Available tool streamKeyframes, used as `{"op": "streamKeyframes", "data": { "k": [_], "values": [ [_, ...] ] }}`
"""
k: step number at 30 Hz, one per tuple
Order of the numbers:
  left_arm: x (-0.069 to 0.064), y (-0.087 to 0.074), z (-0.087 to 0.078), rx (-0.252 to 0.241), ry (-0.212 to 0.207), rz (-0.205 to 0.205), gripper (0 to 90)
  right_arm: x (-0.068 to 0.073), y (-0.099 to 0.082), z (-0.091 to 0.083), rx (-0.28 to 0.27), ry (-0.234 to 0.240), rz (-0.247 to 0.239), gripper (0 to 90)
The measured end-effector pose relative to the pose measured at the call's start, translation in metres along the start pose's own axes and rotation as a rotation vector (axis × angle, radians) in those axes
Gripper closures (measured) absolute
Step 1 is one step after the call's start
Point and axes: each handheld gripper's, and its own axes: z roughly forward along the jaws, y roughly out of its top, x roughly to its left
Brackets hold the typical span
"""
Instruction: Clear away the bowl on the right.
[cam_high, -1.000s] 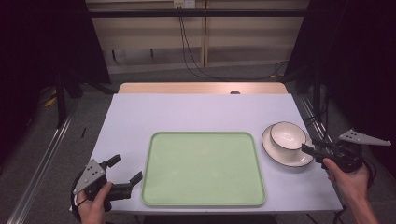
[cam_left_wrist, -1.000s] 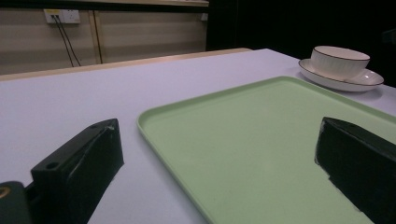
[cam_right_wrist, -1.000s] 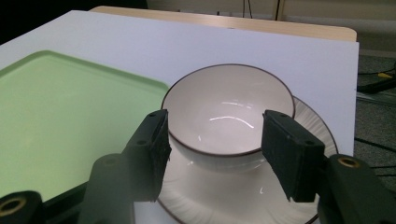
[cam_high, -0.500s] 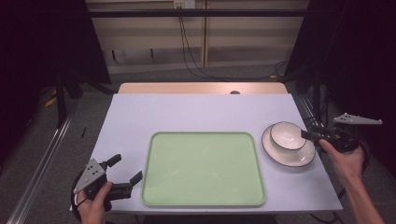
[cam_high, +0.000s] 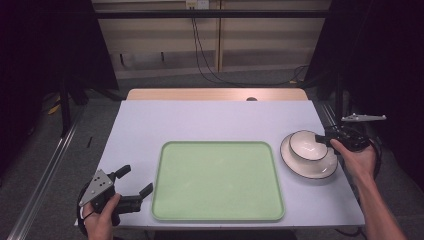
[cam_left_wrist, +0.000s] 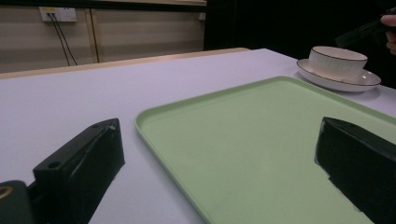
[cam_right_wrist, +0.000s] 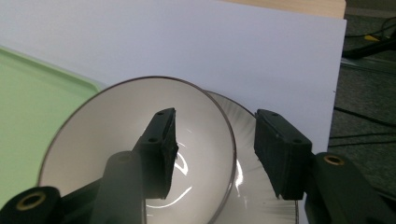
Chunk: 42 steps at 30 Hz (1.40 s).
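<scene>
**Right gripper straddles the rim of the bowl**

A round white ceramic bowl with a dark rim (cam_high: 305, 145) stands on a white ceramic saucer with a dark edge (cam_high: 308, 170), at the right side of the pale lilac worktop (cam_high: 210, 120). Just to the left of the saucer lies a light green rectangular plastic tray (cam_high: 217, 180), which is empty.

The right gripper (cam_right_wrist: 215, 149) is at the bowl from the right side. In the right gripper view one jaw is inside the bowl and the other jaw is outside, above the saucer, so the rim of the bowl is between them. The jaws have just been closing, but a gap is visible on both sides of the rim and the pads do not press on it.

The left gripper (cam_high: 134, 182) is held at the near left corner of the worktop, beside the tray. Its jaws are wide open and nothing is between them.
</scene>
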Motion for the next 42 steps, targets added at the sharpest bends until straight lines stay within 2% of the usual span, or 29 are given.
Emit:
{"op": "streamKeyframes", "data": {
  "k": [6,9,10,14,16,19,25,28,36,42],
  "values": [
    [0.0,0.0,0.0,0.0,0.0,0.001,1.3,-0.001,-0.007,0.01,0.056,-0.028,0.008,48.2],
    [-0.001,0.0,0.0,0.001,-0.001,0.002,1.3,-0.003,-0.01,0.014,0.077,-0.013,0.019,49.0],
    [-0.001,0.0,0.0,0.001,0.0,0.003,1.3,-0.005,-0.011,0.015,0.083,-0.012,0.013,51.0],
    [0.0,0.0,0.0,0.003,0.001,0.001,1.3,-0.004,-0.013,0.018,0.12,-0.017,0.04,57.6],
    [0.0,0.0,0.0,0.002,-0.002,-0.002,1.4,-0.004,-0.013,0.02,0.136,-0.029,0.035,61.2],
    [0.0,0.0,-0.001,0.005,0.002,0.005,1.4,-0.005,-0.014,0.023,0.146,-0.019,0.032,65.2],
    [0.0,0.0,-0.002,0.004,0.002,0.005,1.4,-0.005,-0.015,0.027,0.17,-0.028,0.034,70.0],
    [0.0,-0.001,-0.002,0.001,-0.002,0.004,1.4,-0.002,-0.014,0.029,0.189,-0.036,0.026,77.0],
    [0.0,-0.001,-0.003,0.003,0.005,0.003,1.4,-0.006,-0.014,0.027,0.169,-0.039,0.032,80.4],
    [-0.001,-0.001,-0.003,0.004,0.005,0.003,1.4,-0.009,-0.016,0.023,0.172,-0.029,0.059,81.8]
  ]
}}
